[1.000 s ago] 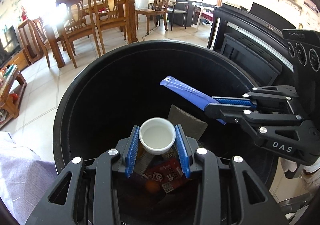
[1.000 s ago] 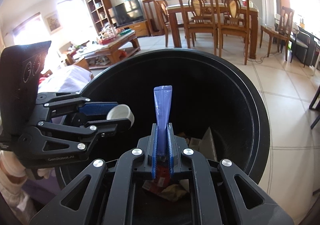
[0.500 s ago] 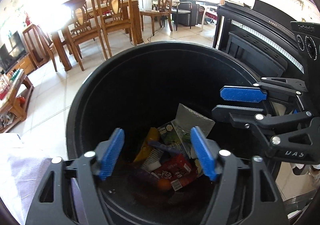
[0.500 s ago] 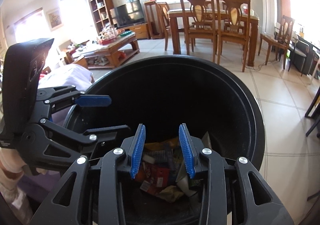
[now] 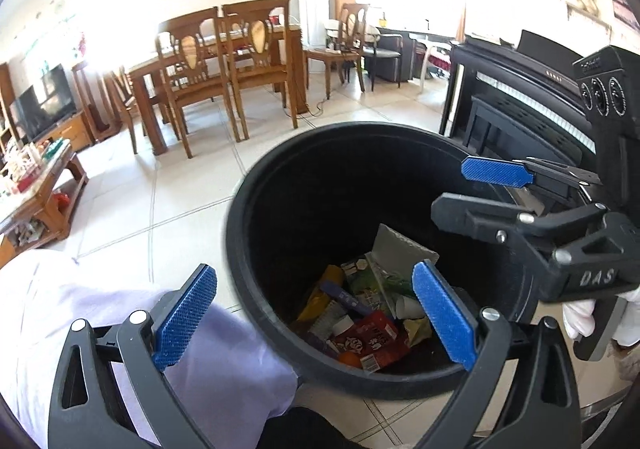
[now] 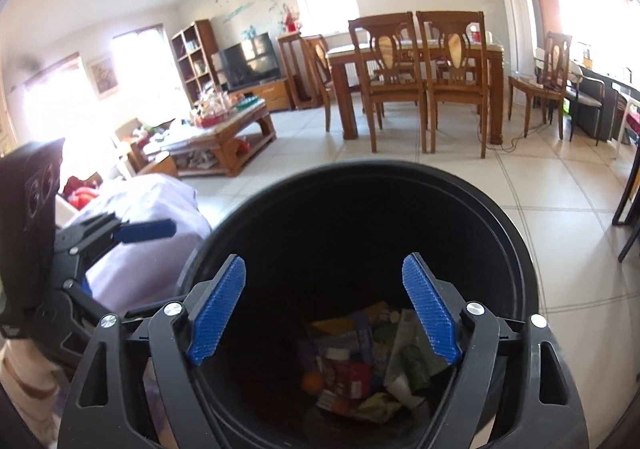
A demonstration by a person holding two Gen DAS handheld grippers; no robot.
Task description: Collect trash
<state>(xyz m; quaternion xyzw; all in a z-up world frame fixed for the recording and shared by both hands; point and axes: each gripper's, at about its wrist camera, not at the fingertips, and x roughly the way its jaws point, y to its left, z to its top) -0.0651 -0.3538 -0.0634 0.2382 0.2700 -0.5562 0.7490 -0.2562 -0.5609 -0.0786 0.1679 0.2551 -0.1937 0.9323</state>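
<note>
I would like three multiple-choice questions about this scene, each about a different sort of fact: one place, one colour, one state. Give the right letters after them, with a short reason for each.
1. Where does the red packet lie?
A. on the floor tiles
B. inside the bin
C. on the dining table

2. What colour are the pads on the fingers?
A. blue
B. green
C. white

3. What is between the fingers of the left gripper?
A. a white cup
B. a blue wrapper
C. nothing held

Answers:
1 B: the packet sits among the trash at the bin's bottom.
2 A: both grippers show blue pads.
3 C: the fingers stand wide apart and are opening, gripping nothing.
</note>
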